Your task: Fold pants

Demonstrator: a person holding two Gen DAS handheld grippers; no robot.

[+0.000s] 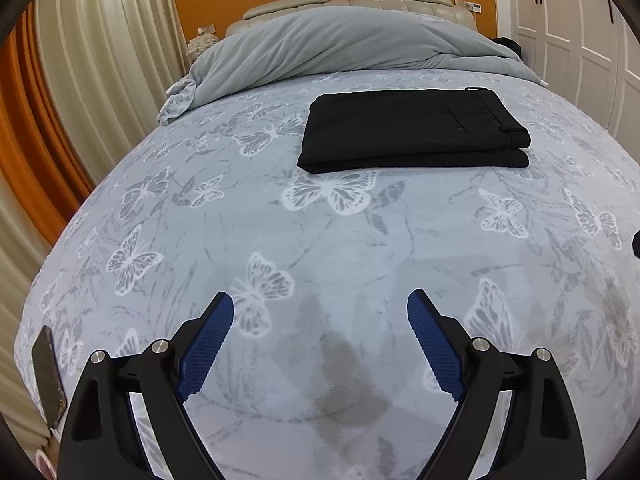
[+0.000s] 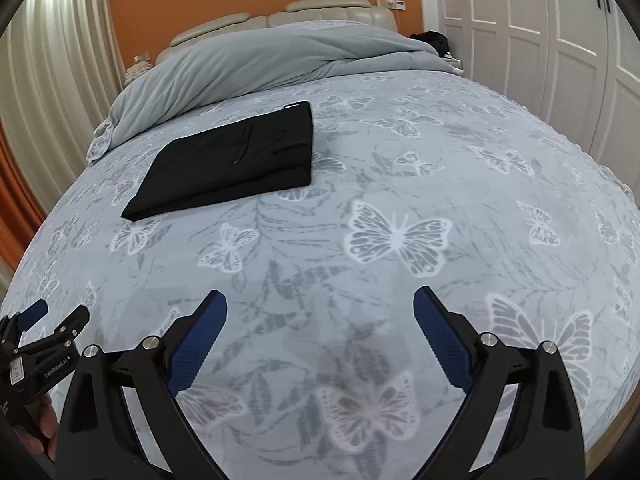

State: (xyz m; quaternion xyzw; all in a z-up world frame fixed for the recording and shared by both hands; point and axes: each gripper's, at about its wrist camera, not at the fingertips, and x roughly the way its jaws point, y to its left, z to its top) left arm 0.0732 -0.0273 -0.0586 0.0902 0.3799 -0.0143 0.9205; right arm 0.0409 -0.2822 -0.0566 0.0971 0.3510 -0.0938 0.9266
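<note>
On the bed (image 1: 280, 220), at twelve o'clock, the pants (image 1: 412, 128) lie folded; left hand-held gripper (image 1: 320, 312) and right hand-held gripper (image 2: 320, 308) gape empty, so folding looks finished.

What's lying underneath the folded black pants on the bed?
The folded black pants rest on the butterfly-print bedspread. Its pattern continues around them; whatever lies directly beneath them is covered.
</note>
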